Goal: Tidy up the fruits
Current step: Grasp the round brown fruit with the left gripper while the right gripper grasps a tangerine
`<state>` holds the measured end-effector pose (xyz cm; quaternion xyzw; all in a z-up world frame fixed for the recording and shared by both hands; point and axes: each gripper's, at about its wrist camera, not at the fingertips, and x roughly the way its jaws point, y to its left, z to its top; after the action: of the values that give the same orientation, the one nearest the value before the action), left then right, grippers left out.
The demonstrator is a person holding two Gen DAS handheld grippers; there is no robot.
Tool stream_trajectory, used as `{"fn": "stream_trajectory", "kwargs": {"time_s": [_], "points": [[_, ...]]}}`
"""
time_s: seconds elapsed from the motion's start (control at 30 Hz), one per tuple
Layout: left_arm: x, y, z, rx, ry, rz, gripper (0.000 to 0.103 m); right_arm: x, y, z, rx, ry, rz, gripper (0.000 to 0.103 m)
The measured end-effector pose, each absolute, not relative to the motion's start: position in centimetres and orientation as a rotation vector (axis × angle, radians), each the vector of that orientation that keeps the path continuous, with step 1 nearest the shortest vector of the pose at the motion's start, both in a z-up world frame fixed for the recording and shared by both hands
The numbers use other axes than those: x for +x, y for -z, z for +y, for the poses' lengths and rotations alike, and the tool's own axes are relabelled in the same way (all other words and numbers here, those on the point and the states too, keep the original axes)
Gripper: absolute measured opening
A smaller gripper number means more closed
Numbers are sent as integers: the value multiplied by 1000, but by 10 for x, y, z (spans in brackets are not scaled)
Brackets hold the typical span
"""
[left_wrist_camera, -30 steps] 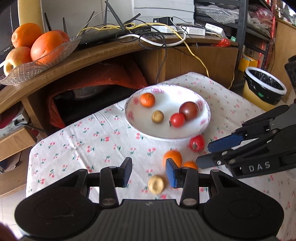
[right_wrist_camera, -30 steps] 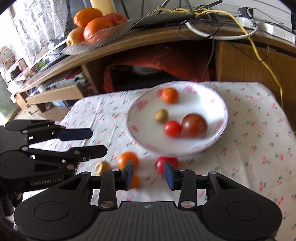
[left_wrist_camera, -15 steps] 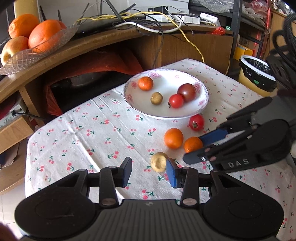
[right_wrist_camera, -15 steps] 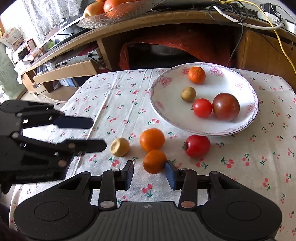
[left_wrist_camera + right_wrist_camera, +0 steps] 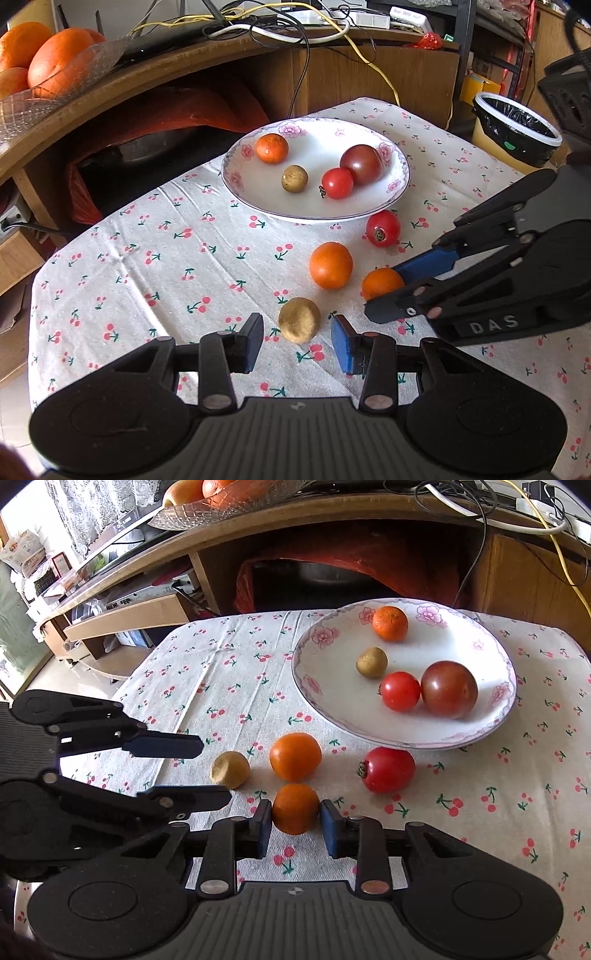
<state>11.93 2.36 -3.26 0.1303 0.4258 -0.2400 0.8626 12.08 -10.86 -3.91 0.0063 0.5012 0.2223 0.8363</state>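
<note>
A flowered white plate (image 5: 258, 201) (image 5: 310, 698) holds a small orange, a brownish round fruit, a red tomato and a dark tomato. On the cherry-print cloth lie a red tomato (image 5: 383, 228) (image 5: 388, 770), a larger orange (image 5: 330, 265) (image 5: 295, 756), a small orange (image 5: 382, 282) (image 5: 295, 808) and a yellow-brown fruit (image 5: 299, 320) (image 5: 231, 764). My right gripper (image 5: 295, 823) (image 5: 384, 291) is closing its jaws on the small orange, both pads touching its sides. My left gripper (image 5: 297, 343) (image 5: 207, 771) is open, its fingers straddling the yellow-brown fruit with gaps on both sides.
A glass bowl of large oranges (image 5: 55, 85) sits on the wooden shelf behind the table, among cables (image 5: 295, 33). A lined bin (image 5: 517, 129) stands past the table's far right corner. The cloth drops off at the left edge (image 5: 37, 295).
The right gripper came down around the small orange and its jaws closed onto it. The left gripper drew closer to the yellow-brown fruit, which now sits between its fingers.
</note>
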Motion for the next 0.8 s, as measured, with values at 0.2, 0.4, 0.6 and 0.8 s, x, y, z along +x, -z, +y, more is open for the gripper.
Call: {"fn": "stream_trajectory", "kwargs": {"time_s": [0.2, 0.4, 0.6, 0.8], "points": [[122, 41, 18, 282, 488, 903, 48, 118, 38, -112, 10, -480, 1071, 25], [122, 41, 19, 268, 487, 907, 44, 122, 39, -111, 10, -488, 1073, 26], [123, 41, 19, 264, 488, 909, 42, 123, 39, -109, 6, -482, 1069, 27], [124, 42, 18, 264, 479, 909, 41, 124, 39, -110, 12, -478, 1074, 28]]}}
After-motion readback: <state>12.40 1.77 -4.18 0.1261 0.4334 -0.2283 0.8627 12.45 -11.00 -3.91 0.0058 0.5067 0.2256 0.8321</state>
